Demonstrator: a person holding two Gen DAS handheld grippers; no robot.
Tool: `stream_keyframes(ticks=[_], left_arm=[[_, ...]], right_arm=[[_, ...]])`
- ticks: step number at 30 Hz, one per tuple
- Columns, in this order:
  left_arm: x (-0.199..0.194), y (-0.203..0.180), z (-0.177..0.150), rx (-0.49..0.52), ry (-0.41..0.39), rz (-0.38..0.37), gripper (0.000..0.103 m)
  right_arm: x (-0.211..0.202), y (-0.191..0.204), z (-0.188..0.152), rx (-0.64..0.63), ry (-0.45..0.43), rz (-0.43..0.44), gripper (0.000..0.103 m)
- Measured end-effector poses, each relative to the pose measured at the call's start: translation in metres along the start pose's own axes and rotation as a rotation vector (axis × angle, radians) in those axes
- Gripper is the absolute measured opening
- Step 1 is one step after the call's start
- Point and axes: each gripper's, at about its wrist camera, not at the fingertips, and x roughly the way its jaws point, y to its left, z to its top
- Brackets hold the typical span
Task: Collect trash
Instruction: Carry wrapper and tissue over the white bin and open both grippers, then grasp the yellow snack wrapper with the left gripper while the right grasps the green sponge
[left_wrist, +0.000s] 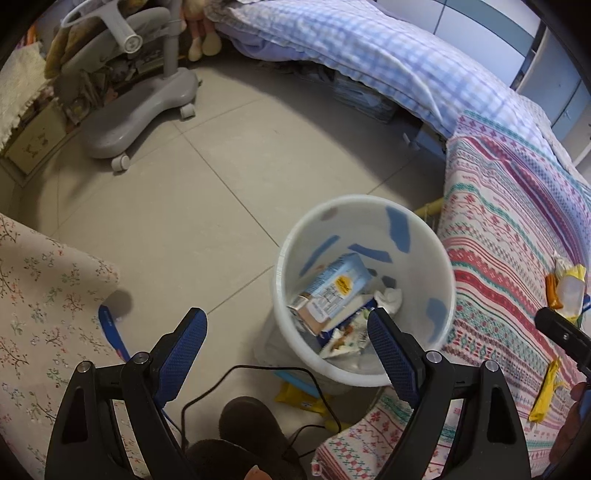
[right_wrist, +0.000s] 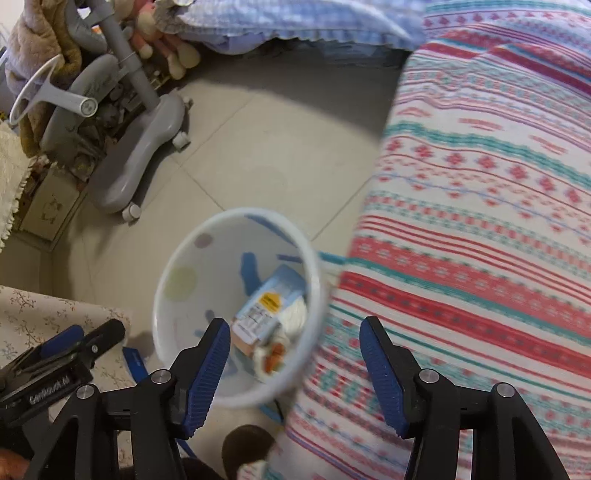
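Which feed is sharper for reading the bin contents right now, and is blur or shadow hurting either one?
Left wrist view: mostly sharp, the carton in the white bin is legible, and the floor top centre is brightly lit. Right wrist view: motion-smeared, with the bin rim and striped blanket streaked.

grey chair base, patterned bedspread — black cable

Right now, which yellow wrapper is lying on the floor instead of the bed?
The yellow wrapper by the bin's base, partly under it beside the black cable. The other two lie on the striped bedspread: one long, one crumpled.
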Motion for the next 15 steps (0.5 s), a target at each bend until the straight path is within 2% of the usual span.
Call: stream_keyframes(ticks=[6,15], left_arm=[[-0.005,-0.029,-0.006,0.051,0.011,-0.031,0.091],[-0.014,-0.100,-0.024,0.173,0.016,-0.072,0.091]], right_arm=[[-0.036,-0.043,-0.013,0.005,-0.035,-0.086,0.070],[-0.088,-0.115,-0.039,0.052,-0.096,-0.209,0.071]])
